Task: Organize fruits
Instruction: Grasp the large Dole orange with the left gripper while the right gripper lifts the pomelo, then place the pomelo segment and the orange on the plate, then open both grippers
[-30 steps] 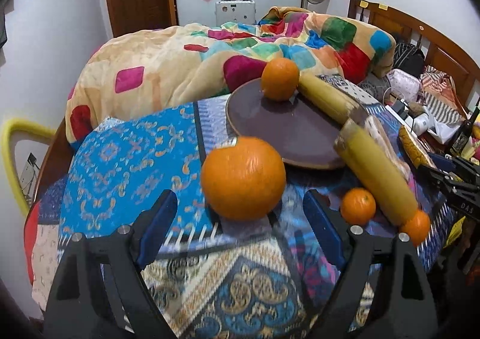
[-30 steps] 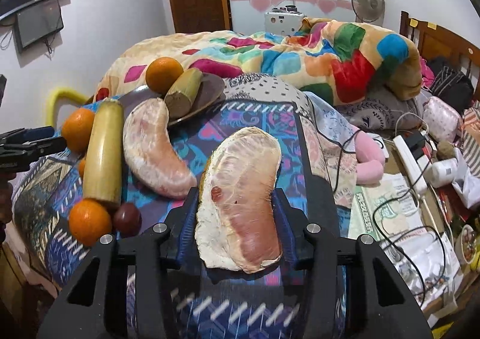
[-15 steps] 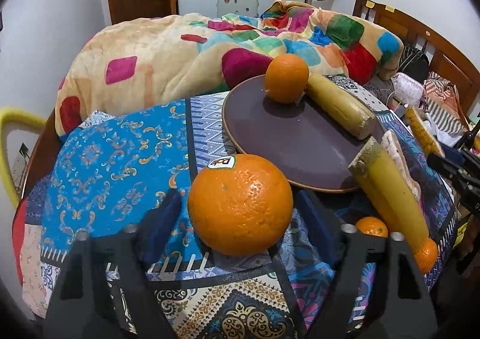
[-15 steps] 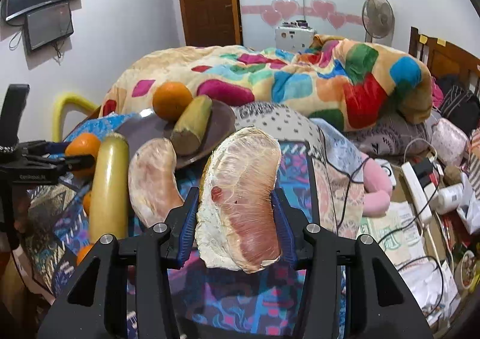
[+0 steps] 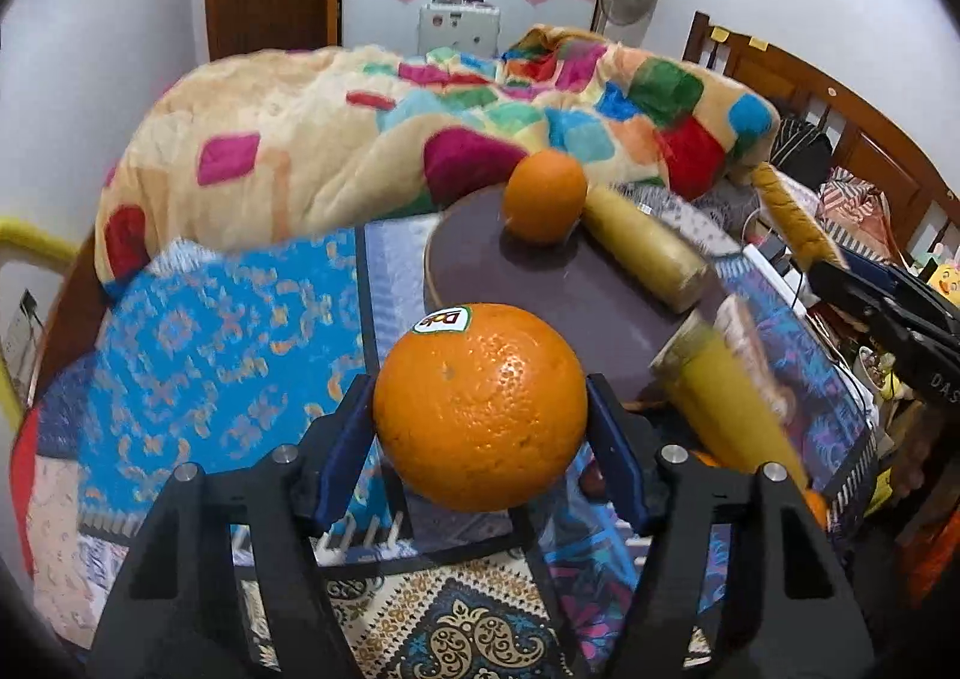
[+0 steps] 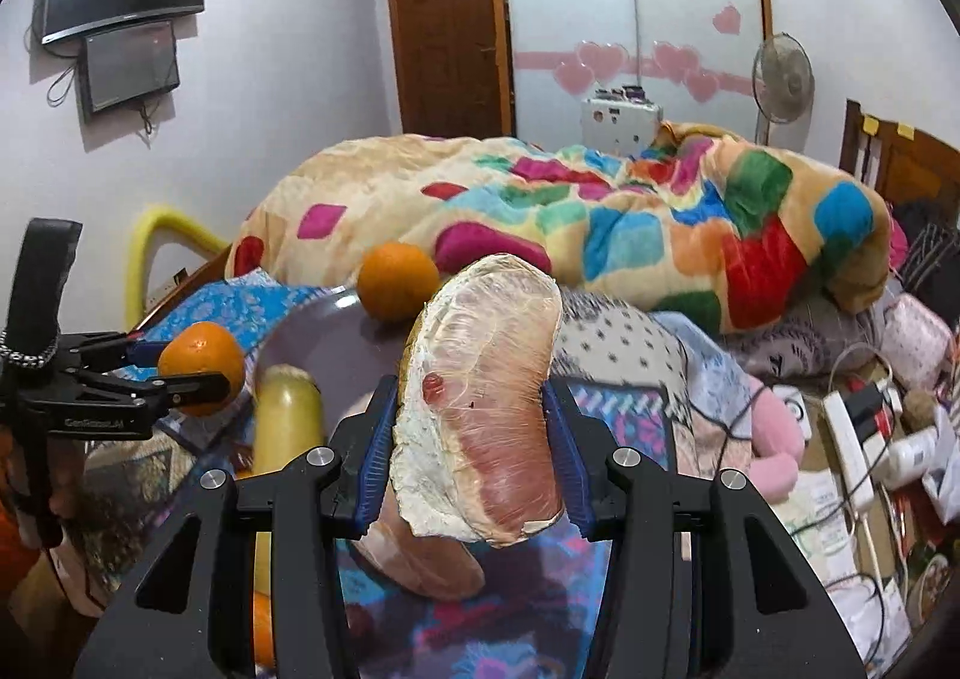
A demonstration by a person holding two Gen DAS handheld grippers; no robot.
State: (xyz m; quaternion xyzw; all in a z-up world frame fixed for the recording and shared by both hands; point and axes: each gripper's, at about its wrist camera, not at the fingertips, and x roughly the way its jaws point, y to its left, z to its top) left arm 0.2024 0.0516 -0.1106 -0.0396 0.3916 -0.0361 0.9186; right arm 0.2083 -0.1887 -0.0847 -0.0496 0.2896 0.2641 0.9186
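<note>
My left gripper (image 5: 480, 427) is shut on a large orange (image 5: 480, 406) with a sticker and holds it above the patterned cloth, just in front of the dark round plate (image 5: 558, 295). On the plate lie another orange (image 5: 545, 196) and a yellow sugarcane piece (image 5: 645, 257). My right gripper (image 6: 471, 442) is shut on a peeled pomelo wedge (image 6: 480, 415) and holds it in the air. A second pomelo wedge (image 6: 420, 565) lies below it. The left gripper with its orange (image 6: 201, 367) shows at the left of the right wrist view.
A second sugarcane piece (image 5: 720, 409) lies right of the plate, with small oranges (image 5: 813, 505) near it. A colourful quilt (image 5: 420, 138) is heaped behind the plate. Cables and a power strip (image 6: 846, 439) clutter the right side.
My left gripper closed on the large orange and lifted it off the cloth. My right gripper rose with the pomelo wedge held in it.
</note>
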